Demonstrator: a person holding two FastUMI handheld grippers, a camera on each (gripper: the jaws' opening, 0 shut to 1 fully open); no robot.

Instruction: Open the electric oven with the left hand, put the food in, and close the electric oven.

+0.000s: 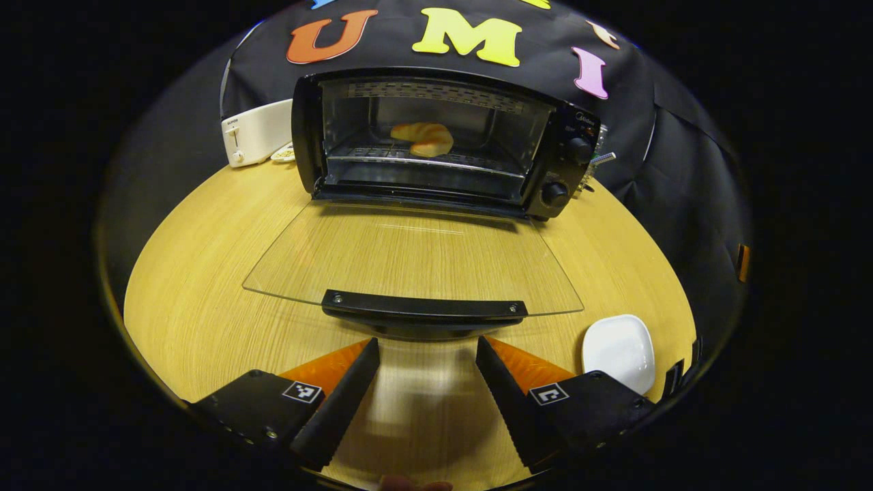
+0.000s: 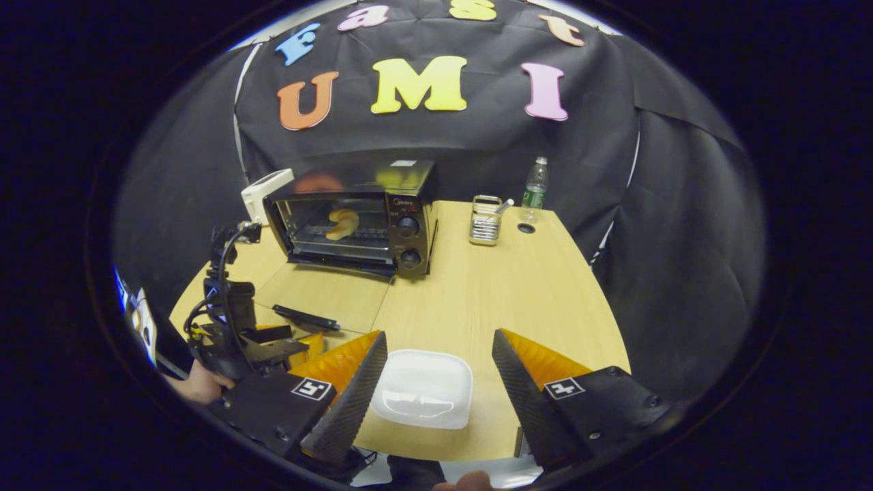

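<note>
Closing step: the black electric oven (image 1: 436, 143) stands open and the golden croissant (image 1: 424, 140) already lies on its wire rack, so I judge that only the door is left to close.

Left gripper view, claw: the left gripper (image 1: 427, 378) is released, its fingers spread and holding nothing, just before the black bar handle (image 1: 424, 310) of the clear glass door (image 1: 409, 256), which lies flat over the wooden tabletop (image 1: 204, 293).
Left gripper view, advice: slide the fingers under the middle of the handle and lift in an arc toward the oven, slowly, so the glass does not slam.
Left gripper view, writing: a small logo sits above the oven knobs, too small to read; a white toaster (image 1: 256, 133) at the far-left corner also has a tiny mark.

Right gripper view, claw: the right gripper (image 2: 440, 382) is also spread and empty, above the empty white square plate (image 2: 423, 389) at the near edge.
Right gripper view, far edge: a metal holder (image 2: 484, 221) and a plastic bottle (image 2: 535, 184).
</note>
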